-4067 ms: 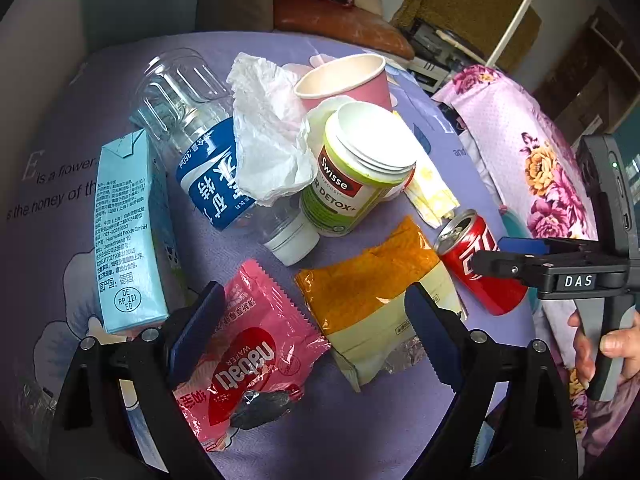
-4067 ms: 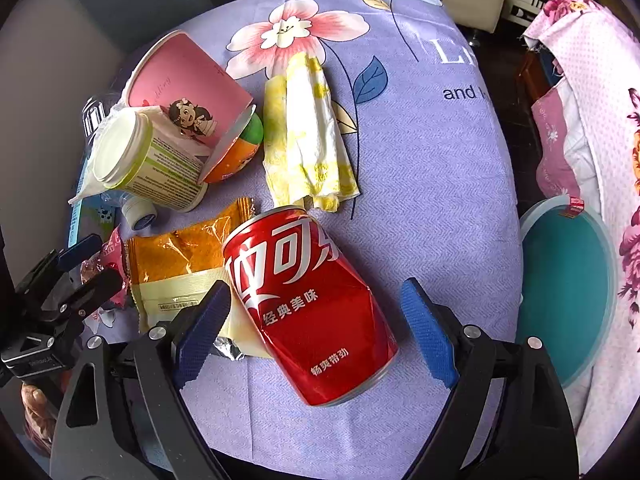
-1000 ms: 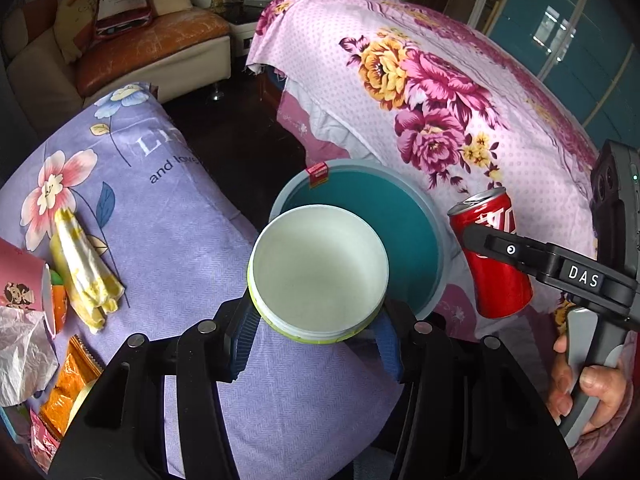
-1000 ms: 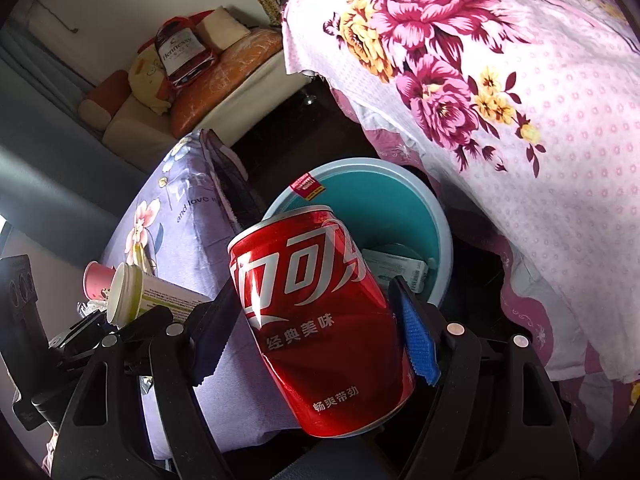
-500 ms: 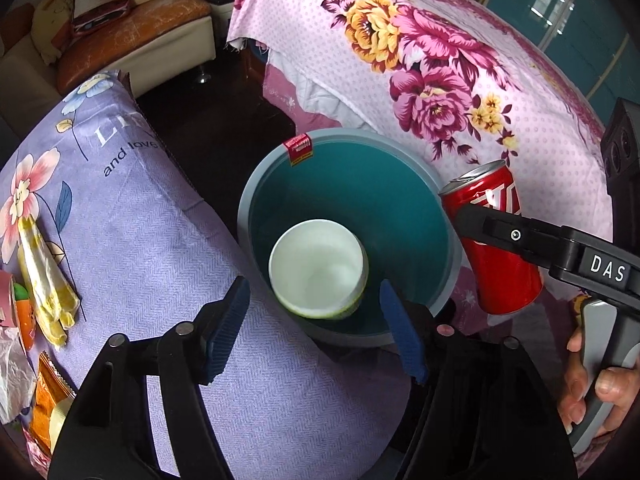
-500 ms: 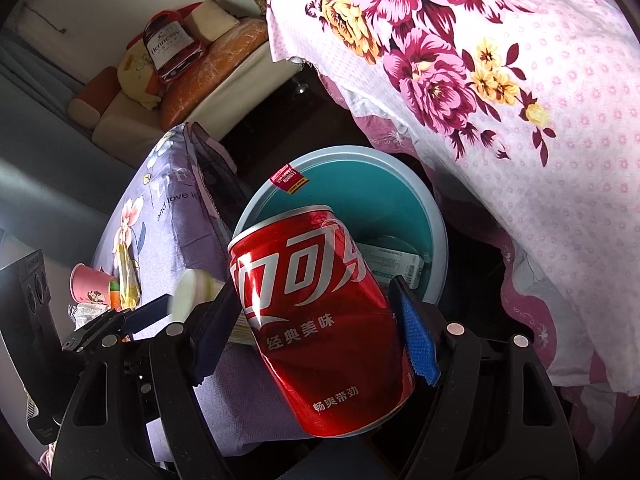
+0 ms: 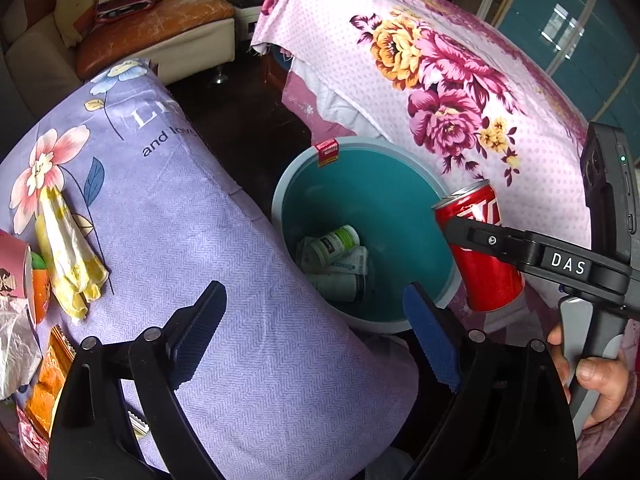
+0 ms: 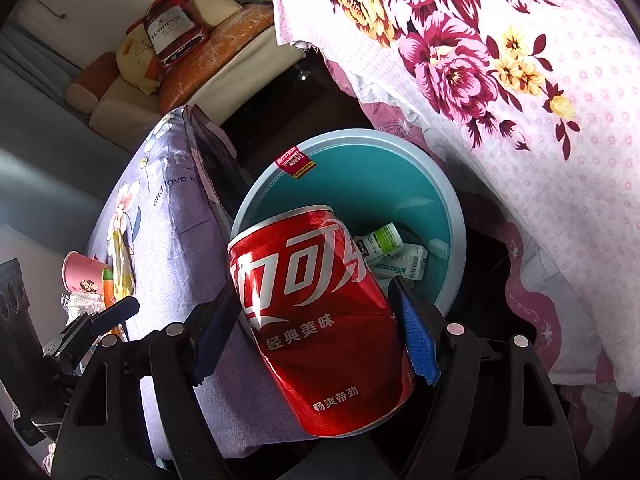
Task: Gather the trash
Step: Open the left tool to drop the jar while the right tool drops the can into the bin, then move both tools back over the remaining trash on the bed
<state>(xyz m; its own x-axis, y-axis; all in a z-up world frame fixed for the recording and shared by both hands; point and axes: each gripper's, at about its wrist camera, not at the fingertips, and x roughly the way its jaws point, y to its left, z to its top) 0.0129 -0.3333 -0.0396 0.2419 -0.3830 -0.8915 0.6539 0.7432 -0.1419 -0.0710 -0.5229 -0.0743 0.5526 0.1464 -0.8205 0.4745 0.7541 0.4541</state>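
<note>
My left gripper (image 7: 316, 336) hangs above the near rim of the bin (image 7: 434, 184); its jaws have just been opening, stand wide apart and hold nothing. The jar (image 7: 334, 240) lies on its side at the bottom of the bin, at 12 o'clock from the left gripper, resting on a few white cartons (image 7: 344, 266). My right gripper (image 8: 316, 332) is clamped on the can (image 8: 320, 320), one blue pad pressed on each side of it. The can is nearly upright, tilted a little, its top toward the bin. In the left wrist view the can (image 7: 480, 248) hangs at 3 o'clock from the bin, just outside its rim, with my right hand (image 7: 592, 376) on the gripper's handle at 4 o'clock. In the right wrist view the bin (image 8: 452, 196) lies at 12 o'clock from the can, and the jar (image 8: 384, 238) shows at 1 o'clock, just past the can's shoulder. On the lilac cloth (image 7: 180, 216), at 9 o'clock from the left gripper, lie a yellow wrapper (image 7: 68, 248), a pink cup (image 7: 14, 272) and an orange packet (image 7: 48, 380), all well apart from the bin. A red label (image 7: 327, 152) sits on the bin's far rim.
</note>
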